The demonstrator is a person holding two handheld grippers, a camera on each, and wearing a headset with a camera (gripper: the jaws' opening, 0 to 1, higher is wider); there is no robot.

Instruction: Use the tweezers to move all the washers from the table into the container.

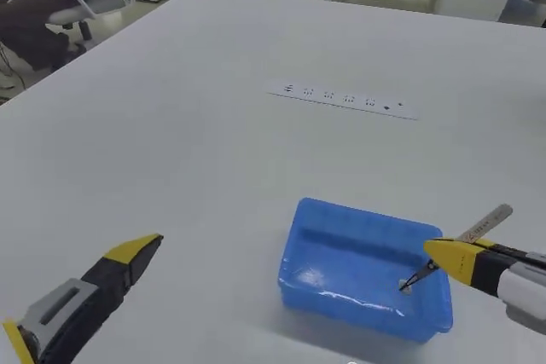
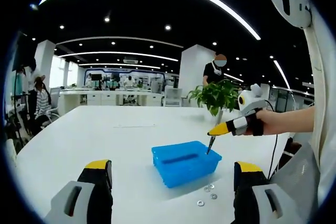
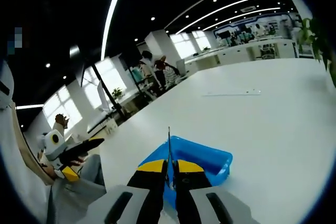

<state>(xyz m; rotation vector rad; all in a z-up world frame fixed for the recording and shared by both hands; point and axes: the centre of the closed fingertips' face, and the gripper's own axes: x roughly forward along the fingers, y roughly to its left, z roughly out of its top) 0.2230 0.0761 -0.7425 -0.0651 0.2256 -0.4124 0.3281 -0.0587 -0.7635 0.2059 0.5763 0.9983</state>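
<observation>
One white tabletop [image 1: 213, 125], carrying blue container [image 1: 341, 300]. Left tongs [image 2: 172, 165] spread wide, holding nothing. Right tongs [image 1: 435, 253] closed on tweezers [image 1: 482, 226], tips dipping inside container. Few washers [image 2: 209, 192] lying on tabletop just beside container's wall, apart from tweezers.

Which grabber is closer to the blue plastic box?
Right. The right gripper is at the blue plastic box, its metal tweezers dipping inside; the left gripper is apart, to the box's left.
</observation>
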